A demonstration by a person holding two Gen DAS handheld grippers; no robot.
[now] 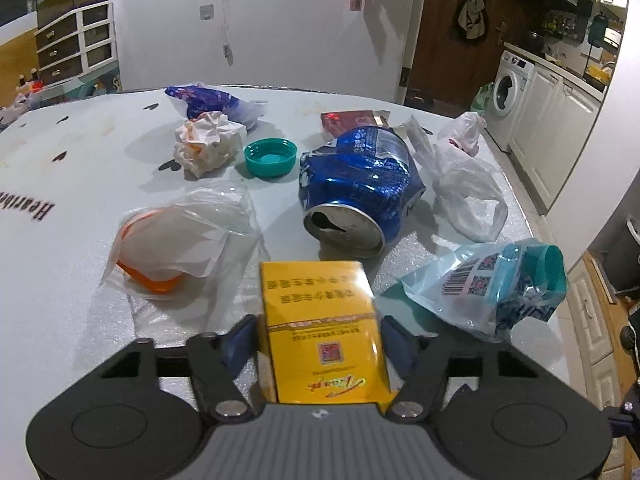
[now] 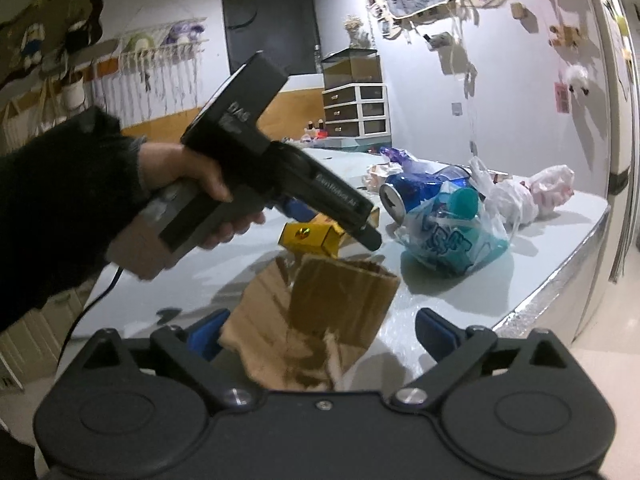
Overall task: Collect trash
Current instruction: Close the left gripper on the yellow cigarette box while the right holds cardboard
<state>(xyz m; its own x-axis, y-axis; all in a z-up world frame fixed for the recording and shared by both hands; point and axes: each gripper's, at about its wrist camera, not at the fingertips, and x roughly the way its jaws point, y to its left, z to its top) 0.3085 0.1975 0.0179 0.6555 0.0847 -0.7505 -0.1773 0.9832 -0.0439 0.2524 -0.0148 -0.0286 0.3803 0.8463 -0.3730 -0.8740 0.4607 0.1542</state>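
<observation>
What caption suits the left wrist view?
Left gripper straddles a yellow box among a crushed blue can, teal cap and wrappers.

Each claw has a matte black body with two round raised discs, silver screws at the linkage pivots and blue pads on the fingers (image 1: 236,344). The left claw (image 2: 296,208) shows a grey pistol handle, white lettering along its black barrel and a dark cable trailing from the butt. The person's left hand (image 2: 204,200) comes out of a black sleeve (image 2: 60,200) — thick, dark fabric.
</observation>
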